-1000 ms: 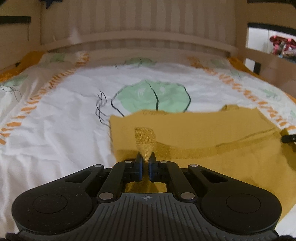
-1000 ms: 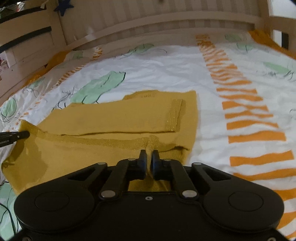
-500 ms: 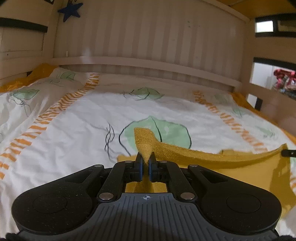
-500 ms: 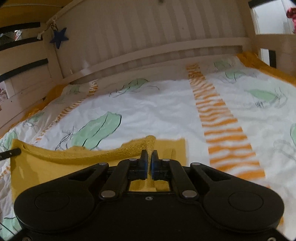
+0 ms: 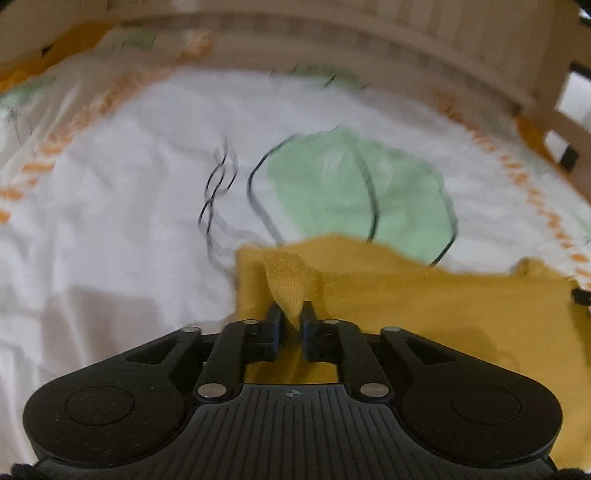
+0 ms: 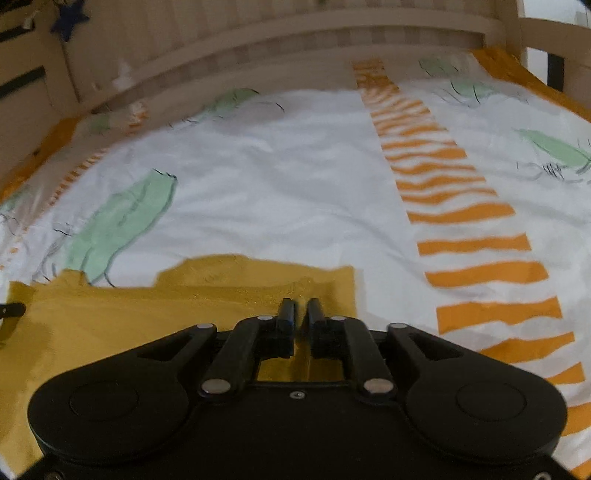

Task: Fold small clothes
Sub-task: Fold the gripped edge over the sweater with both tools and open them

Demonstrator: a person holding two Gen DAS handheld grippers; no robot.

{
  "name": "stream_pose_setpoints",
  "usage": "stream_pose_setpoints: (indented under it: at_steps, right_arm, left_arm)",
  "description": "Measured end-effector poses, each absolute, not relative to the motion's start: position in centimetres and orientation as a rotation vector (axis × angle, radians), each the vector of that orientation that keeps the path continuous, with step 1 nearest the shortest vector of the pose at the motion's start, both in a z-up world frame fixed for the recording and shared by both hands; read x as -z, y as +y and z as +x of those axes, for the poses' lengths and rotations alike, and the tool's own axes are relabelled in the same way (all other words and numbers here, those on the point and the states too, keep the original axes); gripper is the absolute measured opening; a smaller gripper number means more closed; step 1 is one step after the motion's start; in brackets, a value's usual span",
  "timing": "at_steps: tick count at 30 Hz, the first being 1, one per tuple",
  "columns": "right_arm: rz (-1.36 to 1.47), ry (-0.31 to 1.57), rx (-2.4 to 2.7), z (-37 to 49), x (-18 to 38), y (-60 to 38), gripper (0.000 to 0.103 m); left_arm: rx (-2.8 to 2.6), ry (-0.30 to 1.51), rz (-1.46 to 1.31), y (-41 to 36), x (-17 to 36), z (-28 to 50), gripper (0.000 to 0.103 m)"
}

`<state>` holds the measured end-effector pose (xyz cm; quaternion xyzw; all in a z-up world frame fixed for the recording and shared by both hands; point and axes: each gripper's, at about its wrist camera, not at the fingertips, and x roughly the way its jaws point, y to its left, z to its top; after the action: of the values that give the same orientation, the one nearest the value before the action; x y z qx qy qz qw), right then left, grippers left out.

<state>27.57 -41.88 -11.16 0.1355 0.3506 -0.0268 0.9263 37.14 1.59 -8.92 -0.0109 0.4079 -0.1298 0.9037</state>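
A small mustard-yellow knit garment (image 5: 424, 299) lies on the bed, folded over on itself. My left gripper (image 5: 292, 310) is low over its left end, shut on a bunched corner of the fabric that pokes up between the jaws. The garment also shows in the right wrist view (image 6: 166, 310). My right gripper (image 6: 301, 308) is low over its right end, with the jaws slightly parted; fabric between them is hard to make out. Each gripper's tip shows at the edge of the other's view.
The bed sheet (image 6: 295, 192) is white with green leaf prints and orange striped bands. A pale wooden slatted headboard (image 5: 424, 33) runs along the far side, with side rails left and right.
Both grippers have come down and forward, laying the lifted hem over the far part of the garment. The jaws of both now stand a little wider apart.
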Motion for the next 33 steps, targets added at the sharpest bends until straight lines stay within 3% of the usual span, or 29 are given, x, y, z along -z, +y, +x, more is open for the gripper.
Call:
stream_pose_setpoints:
  at_steps: [2,4,6,12,27,33]
  right_arm:
    - [0.290,0.708,0.072,27.2,11.1,-42.2,0.034]
    - [0.286,0.698,0.103,26.8,10.8,-42.5,0.063]
    - [0.290,0.679,0.120,26.1,10.1,-42.8,0.070]
    - [0.320,0.637,0.067,23.9,7.9,-42.4,0.077]
    - [0.358,0.718,-0.047,14.6,8.1,-39.0,0.078]
    - [0.368,0.728,-0.082,14.9,9.1,-38.6,0.071]
  left_arm:
    - [0.249,0.829,-0.039,2.4,8.9,36.7,0.029]
    - [0.218,0.821,-0.040,3.2,8.3,36.3,0.034]
    - [0.203,0.797,-0.034,3.8,7.2,35.4,0.042]
    - [0.286,0.724,-0.027,3.8,3.5,31.8,0.066]
    - [0.468,0.943,0.008,2.5,8.1,25.5,0.068]
    - [0.475,0.933,0.019,2.4,8.4,25.2,0.069]
